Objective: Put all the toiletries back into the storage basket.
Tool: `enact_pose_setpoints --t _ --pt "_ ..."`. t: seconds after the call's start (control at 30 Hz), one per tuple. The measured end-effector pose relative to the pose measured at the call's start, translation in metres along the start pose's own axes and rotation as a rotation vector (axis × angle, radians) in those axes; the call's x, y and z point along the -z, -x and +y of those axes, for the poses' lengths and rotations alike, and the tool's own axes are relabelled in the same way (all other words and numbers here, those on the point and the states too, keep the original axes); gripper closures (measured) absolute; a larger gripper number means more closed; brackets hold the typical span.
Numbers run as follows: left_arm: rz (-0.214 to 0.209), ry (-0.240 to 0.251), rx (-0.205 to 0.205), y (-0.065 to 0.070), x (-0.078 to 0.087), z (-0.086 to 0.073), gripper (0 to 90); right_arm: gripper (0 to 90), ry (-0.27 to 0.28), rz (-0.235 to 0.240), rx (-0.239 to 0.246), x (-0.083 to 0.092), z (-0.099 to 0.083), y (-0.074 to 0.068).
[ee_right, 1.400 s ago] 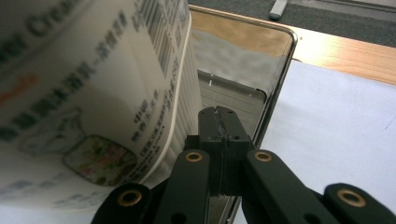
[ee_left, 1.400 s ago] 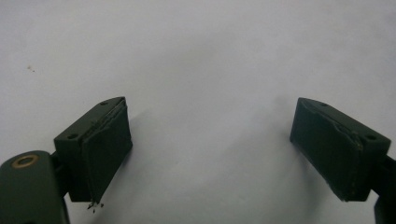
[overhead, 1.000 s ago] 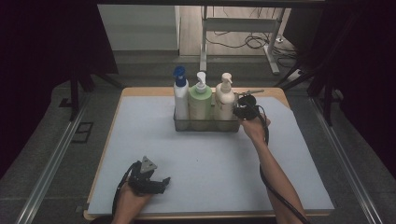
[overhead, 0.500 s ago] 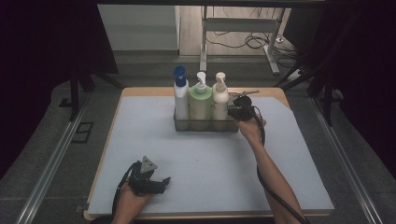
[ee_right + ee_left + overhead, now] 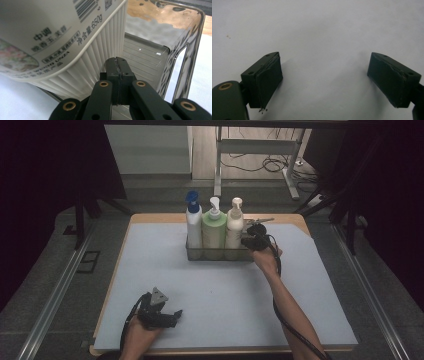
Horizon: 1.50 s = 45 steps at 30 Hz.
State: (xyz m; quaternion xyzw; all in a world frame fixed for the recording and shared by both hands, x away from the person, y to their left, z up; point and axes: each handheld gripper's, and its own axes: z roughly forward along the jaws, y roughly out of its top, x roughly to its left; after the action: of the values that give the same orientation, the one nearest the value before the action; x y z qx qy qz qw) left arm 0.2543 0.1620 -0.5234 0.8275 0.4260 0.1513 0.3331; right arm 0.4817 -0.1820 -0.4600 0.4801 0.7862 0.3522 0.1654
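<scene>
Right gripper (image 5: 117,65): jaws pressed together, nothing between them, tips just beside the ribbed side of the cream bottle (image 5: 62,37), inside the clear bin (image 5: 192,45).

Left gripper (image 5: 324,77): jaws spread wide, empty, over the bare white mat (image 5: 317,27) near the front edge.

In the high view, cream, green (image 5: 214,227) and blue-capped (image 5: 193,222) bottles stand side by side in the bin.

Risk: a sideways nudge from the closed tips could tip the cream bottle against its neighbours or slide the bin.

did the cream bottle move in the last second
Yes. The cream bottle, earlier tilted right toward the right gripper, now stands upright against the green bottle, which has stayed put in the rack.
</scene>
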Motion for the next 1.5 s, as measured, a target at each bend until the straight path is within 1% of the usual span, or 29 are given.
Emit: enact_pose_setpoints --t 0.17,0.33,0.5,0.53,0.6,0.63,0.7,0.8,0.87,0.97,1.13,1.23,1.3,1.5 --pt "0.001 -0.001 -0.001 0.000 0.000 0.000 12.1 89.6 -0.008 -0.007 0.012 0.001 0.000 -0.002" --pt "0.000 0.000 0.001 0.000 0.000 0.000 12.0 89.6 -0.003 -0.016 0.007 0.000 -0.001 -0.004" --pt "-0.001 0.000 0.001 0.000 0.000 0.000 12.1 88.6 -0.001 -0.010 0.008 0.000 -0.002 -0.003" --pt "0.000 0.000 0.000 0.000 0.000 0.000 12.1 85.9 0.000 -0.012 0.011 0.000 -0.003 -0.002" --pt "0.000 -0.001 -0.001 0.000 0.000 0.000 12.1 80.3 -0.002 -0.031 0.022 0.001 -0.003 -0.001" --pt "0.000 -0.001 -0.001 0.000 0.000 0.000 12.1 78.3 0.001 -0.026 0.025 0.003 -0.003 0.000" --pt "0.001 -0.001 -0.001 0.000 0.000 0.000 12.1 76.6 0.004 -0.028 0.028 0.004 -0.003 0.000" --pt "0.000 0.000 -0.001 0.000 0.000 0.000 12.1 68.2 0.009 -0.053 0.061 0.009 -0.004 0.000" --pt "0.000 0.000 -0.001 0.000 0.000 0.000 12.1 66.7 0.008 -0.052 0.065 0.010 -0.004 0.000" --pt "0.000 0.000 -0.001 0.000 0.000 0.000 12.1 60.5 0.016 -0.056 0.074 0.013 -0.004 0.001" --pt "0.000 0.001 0.001 0.000 0.000 0.000 12.1 51.5 0.021 -0.041 0.087 0.020 -0.006 0.004" --pt "0.000 0.001 0.001 0.000 0.000 0.000 12.1 47.8 0.030 -0.025 0.093 0.026 -0.007 0.005" --pt "0.001 0.000 -0.001 0.000 0.000 0.000 12.1 45.7 0.032 -0.018 0.106 0.031 -0.008 0.004" --pt "0.001 0.000 -0.001 0.000 0.000 0.000 12.1 44.0 0.038 -0.002 0.123 0.040 -0.010 0.001"
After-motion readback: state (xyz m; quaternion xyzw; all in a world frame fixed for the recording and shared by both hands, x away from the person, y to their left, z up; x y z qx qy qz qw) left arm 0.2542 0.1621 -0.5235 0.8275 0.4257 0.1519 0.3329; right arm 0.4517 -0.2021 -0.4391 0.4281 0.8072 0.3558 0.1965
